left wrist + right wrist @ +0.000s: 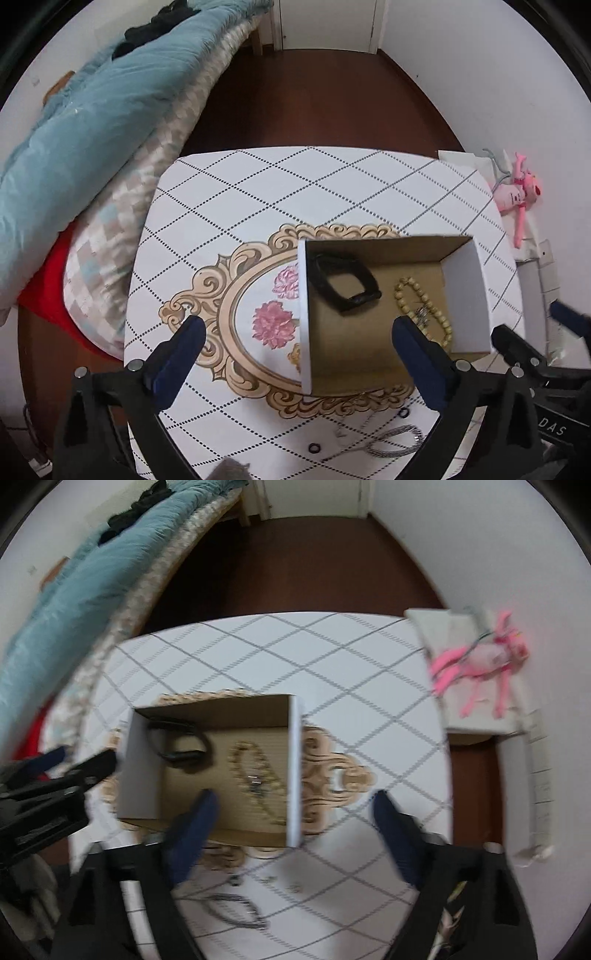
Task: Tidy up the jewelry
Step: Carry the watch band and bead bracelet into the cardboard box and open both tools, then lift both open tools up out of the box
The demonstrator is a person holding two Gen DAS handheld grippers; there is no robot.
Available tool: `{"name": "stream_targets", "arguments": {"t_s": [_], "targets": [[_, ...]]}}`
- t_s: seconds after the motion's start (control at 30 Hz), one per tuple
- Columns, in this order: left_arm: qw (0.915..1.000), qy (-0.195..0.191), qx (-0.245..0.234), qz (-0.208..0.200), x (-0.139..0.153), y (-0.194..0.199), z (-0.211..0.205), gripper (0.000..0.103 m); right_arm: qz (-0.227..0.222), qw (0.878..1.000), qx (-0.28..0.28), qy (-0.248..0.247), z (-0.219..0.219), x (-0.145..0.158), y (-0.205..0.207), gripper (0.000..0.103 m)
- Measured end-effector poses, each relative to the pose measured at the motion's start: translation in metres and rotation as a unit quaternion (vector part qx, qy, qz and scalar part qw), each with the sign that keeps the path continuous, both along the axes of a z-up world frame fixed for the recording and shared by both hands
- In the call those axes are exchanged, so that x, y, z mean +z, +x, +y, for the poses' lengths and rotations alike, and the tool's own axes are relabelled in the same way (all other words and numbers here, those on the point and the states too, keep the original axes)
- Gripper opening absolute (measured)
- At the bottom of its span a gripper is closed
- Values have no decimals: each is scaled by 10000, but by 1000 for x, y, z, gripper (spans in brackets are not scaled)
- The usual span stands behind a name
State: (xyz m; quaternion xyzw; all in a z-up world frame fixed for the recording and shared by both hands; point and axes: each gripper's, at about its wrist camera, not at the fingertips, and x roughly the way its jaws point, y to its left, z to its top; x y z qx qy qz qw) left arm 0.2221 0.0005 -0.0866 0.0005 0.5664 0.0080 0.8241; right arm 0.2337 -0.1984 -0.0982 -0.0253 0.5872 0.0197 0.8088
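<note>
An open cardboard box [466, 291] [140, 760] stands on the patterned table. A black bangle [341, 282] [177, 744] and a cream bead bracelet [424, 306] [258, 771] with a small metal piece lie inside it. My left gripper [297, 334] is open above the box's left wall, nothing between its fingers. My right gripper [293, 812] is open astride the box's right wall, empty too. A silver bangle [393, 441] [236, 910] and small dark rings [404, 412] lie on the table in front of the box.
The table [258, 192] [332, 657] has a diamond pattern and an ornate floral medallion. A bed with a teal duvet [92, 122] lies to the left. A pink plush toy [521, 188] [480, 657] sits at the right by the wall.
</note>
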Motion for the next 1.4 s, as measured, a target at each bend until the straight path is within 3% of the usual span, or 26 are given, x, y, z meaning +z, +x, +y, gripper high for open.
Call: {"name": "stream_targets", "arguments": {"t_s": [0.13, 0.47, 1.1, 1.4], "targets": [[10000, 62, -1, 36, -9, -8, -2, 103, -140, 9994, 16, -317, 1, -7, -9, 102], [9998, -80, 130, -140, -1, -25, -2, 103, -301, 9992, -16, -279, 3, -5, -25, 103], [9941, -213, -9, -1059, 85, -92, -2, 103, -1380, 9902, -135, -159, 0, 95, -97, 103], [9936, -146, 96, -1114, 98, -115, 3, 103, -1598, 9865, -311, 150, -8, 124, -133, 103]]}}
